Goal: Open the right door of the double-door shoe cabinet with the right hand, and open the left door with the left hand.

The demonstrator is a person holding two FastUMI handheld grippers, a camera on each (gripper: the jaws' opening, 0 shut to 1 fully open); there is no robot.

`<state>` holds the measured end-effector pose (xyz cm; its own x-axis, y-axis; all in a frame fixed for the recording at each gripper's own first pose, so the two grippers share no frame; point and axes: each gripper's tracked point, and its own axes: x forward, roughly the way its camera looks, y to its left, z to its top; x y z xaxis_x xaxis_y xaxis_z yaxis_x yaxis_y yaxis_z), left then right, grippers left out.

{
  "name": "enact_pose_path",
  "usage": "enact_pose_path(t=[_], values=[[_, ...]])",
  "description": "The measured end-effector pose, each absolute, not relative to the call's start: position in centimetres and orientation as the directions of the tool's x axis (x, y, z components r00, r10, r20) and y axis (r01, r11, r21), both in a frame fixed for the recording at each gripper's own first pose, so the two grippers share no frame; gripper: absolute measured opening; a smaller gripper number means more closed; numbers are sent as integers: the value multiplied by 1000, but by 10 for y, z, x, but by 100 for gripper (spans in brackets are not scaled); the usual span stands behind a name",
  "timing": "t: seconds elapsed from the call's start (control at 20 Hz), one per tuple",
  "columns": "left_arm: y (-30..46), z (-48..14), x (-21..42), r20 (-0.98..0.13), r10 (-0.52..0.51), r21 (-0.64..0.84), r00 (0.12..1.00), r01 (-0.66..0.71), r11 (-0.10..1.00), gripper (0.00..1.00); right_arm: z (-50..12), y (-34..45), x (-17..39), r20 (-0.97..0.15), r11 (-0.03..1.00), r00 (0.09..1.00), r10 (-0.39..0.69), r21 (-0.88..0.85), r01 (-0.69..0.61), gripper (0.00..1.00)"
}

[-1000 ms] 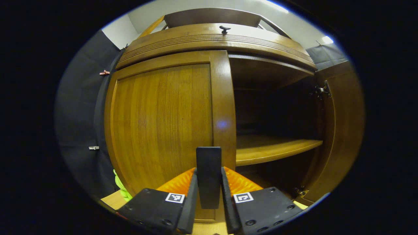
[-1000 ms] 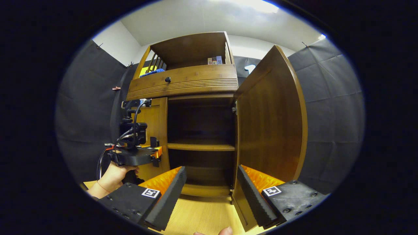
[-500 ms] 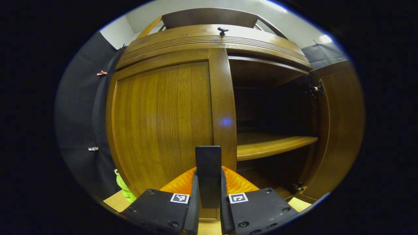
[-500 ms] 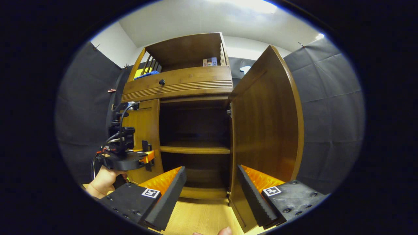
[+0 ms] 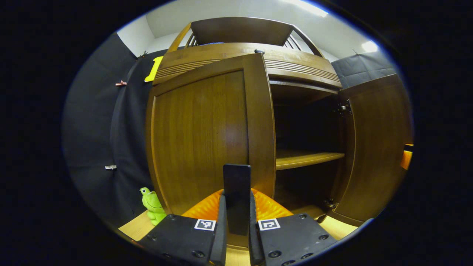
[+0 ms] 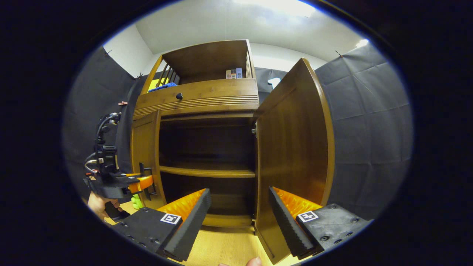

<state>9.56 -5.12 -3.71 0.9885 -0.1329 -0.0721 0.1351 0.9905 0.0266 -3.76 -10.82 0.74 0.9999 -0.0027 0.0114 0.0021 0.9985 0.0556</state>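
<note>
Shoe cabinet [image 6: 207, 99], frame centre: right door [image 6: 295, 147] swung wide, left door [image 5: 207, 133] partly ajar, its dark handle [image 5: 237, 195] clamped in the left claw [image 5: 236, 225]; right claw [image 6: 238, 218] wide, empty, at lower centre.

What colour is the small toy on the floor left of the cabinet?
Bright green toy, a frog-like figure, clearest in the left gripper view.
</note>
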Motion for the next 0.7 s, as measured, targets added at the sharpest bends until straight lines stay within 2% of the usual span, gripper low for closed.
enact_pose_path(t=[0.1, 0.15, 0.2, 0.25, 0.35, 0.4, 0.5, 0.55, 0.65, 0.7], values=[[-43, -36, 84, -72, -125, 32, 990, 128, 991, 27, 7, -110, -39, 11, 999, 1000, -11, 44, 10, 98], [-39, -35, 78, -71, -120, 35, 990, 123, 992, 27, 7, -111, -39, 11, 999, 1000, -14, 41, 13, 100], [-33, -34, 72, -71, -114, 38, 991, 117, 992, 27, 7, -112, -40, 14, 999, 1000, -18, 42, 17, 93], [-29, -34, 66, -71, -110, 39, 991, 113, 993, 28, 8, -112, -41, 15, 999, 1000, -19, 44, 19, 100], [-17, -33, 53, -71, -96, 36, 993, 99, 994, 25, 8, -112, -41, 17, 999, 1000, -24, 48, 23, 98], [-11, -32, 47, -69, -87, 38, 994, 89, 995, 26, 8, -113, -42, 18, 998, 1000, -26, 50, 25, 93], [3, -31, 36, -66, -69, 43, 995, 72, 997, 25, 8, -112, -42, 18, 998, 999, -26, 52, 25, 93], [9, -31, 31, -66, -62, 42, 996, 65, 997, 26, 9, -111, -42, 20, 998, 999, -26, 53, 25, 98], [22, -30, 22, -64, -45, 44, 997, 48, 998, 23, 9, -109, -41, 20, 998, 999, -24, 58, 23, 100], [29, -30, 17, -63, -35, 46, 997, 38, 998, 23, 9, -108, -42, 22, 998, 1000, -21, 60, 20, 98]])
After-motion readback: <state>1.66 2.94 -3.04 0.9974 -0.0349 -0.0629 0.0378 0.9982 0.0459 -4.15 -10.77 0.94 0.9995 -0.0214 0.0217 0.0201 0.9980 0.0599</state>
